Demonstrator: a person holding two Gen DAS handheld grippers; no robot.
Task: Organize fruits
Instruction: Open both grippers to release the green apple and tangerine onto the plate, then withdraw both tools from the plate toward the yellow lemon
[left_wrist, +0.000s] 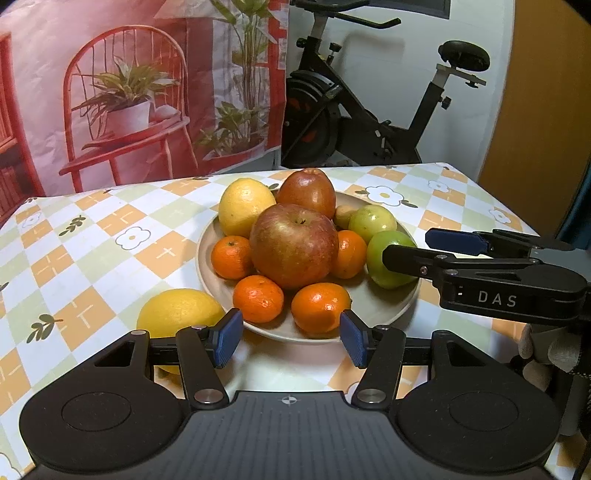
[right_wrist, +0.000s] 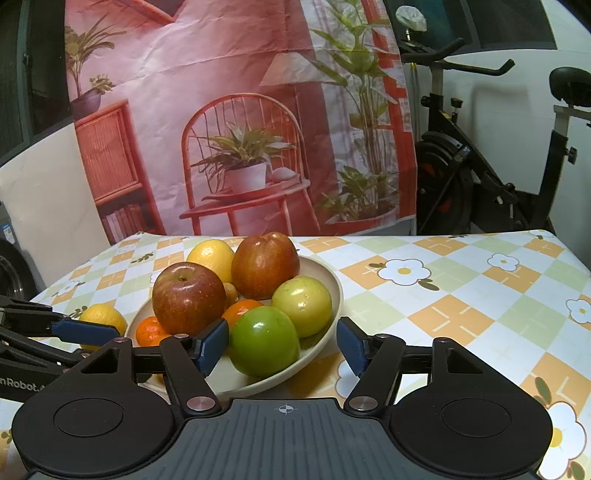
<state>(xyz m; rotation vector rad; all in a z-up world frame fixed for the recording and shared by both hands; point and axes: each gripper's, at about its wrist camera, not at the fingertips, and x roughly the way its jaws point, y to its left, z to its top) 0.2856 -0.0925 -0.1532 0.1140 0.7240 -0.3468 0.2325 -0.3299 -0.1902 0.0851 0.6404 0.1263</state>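
Two handheld grippers hover at a heaped plate (left_wrist: 388, 306) on the checked worktop (left_wrist: 92, 236). The left gripper (left_wrist: 291, 338) has its fingers apart and empty, facing the plate's near rim beside two mandarins. The right gripper (right_wrist: 282, 345) is likewise spread and holds nothing, its fingers flanking the plate's edge in front of a green apple (right_wrist: 264, 341). Apples, mandarins and one lemon fill the plate; a second lemon (left_wrist: 177, 314) lies off it, on the cloth just beside the left gripper. That stray looks like the piece left to place. A sound approach: straddle it at its widest, close gently, lift clear of the rim, and set it into a gap without nudging the pile.
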